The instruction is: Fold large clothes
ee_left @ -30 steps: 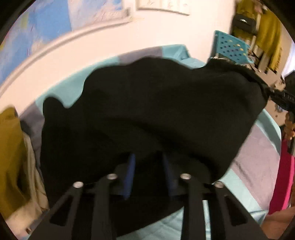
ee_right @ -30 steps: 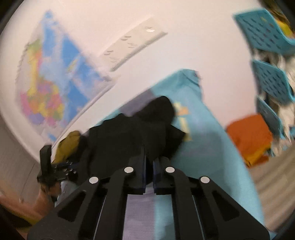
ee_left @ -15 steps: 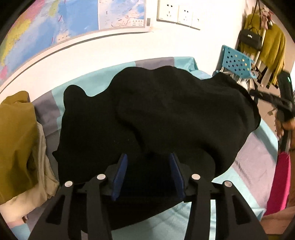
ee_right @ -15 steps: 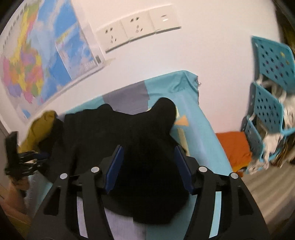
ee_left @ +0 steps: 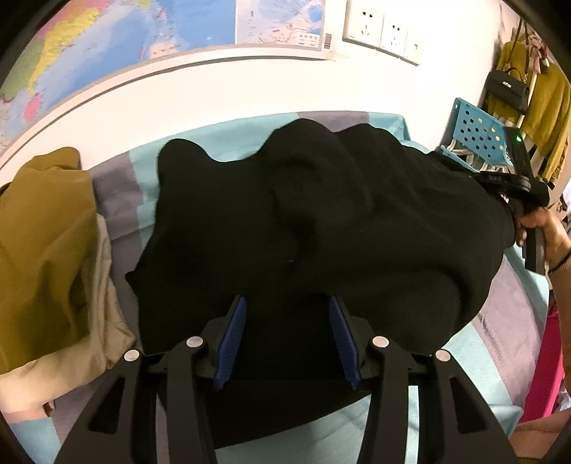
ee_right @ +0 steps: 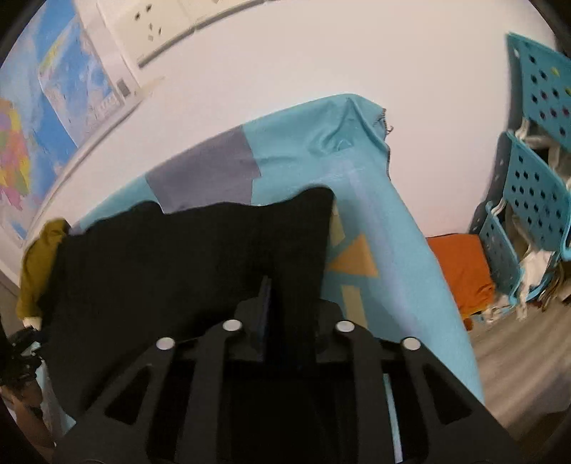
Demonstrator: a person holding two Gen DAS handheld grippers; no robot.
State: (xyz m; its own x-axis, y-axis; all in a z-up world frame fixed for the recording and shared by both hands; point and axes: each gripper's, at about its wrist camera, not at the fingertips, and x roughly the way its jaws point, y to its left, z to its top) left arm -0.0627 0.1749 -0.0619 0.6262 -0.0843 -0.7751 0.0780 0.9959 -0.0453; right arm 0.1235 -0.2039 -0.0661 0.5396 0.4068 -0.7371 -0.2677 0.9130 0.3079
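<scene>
A large black garment (ee_left: pixel 321 214) lies heaped on the teal and grey bed sheet (ee_left: pixel 506 374). My left gripper (ee_left: pixel 287 303) hovers over its near edge. Its blue pads (ee_left: pixel 232 339) stand wide apart, with cloth under them but not pinched. In the left wrist view a hand (ee_left: pixel 539 228) holds the right gripper (ee_left: pixel 514 192) at the garment's far right end. In the right wrist view my right gripper (ee_right: pixel 291 296) has its jaws closing around a raised fold of the black garment (ee_right: pixel 178 267). The left pad's blue face still shows and the right pad is hidden by cloth.
A mustard garment (ee_left: pixel 43 232) on a beige one (ee_left: pixel 89 339) lies at the bed's left. The wall with a map (ee_left: pixel 107 43) and sockets (ee_left: pixel 378 28) runs behind. Blue perforated crates (ee_right: pixel 535 185) and an orange cloth (ee_right: pixel 460 267) stand right of the bed. Pink fabric (ee_left: pixel 546 357) hangs at the right edge.
The left jaws opened and let go of the black cloth, which sank onto the bed. The right jaws opened wide, shifted along the garment's right edge, then narrowed around a fold.
</scene>
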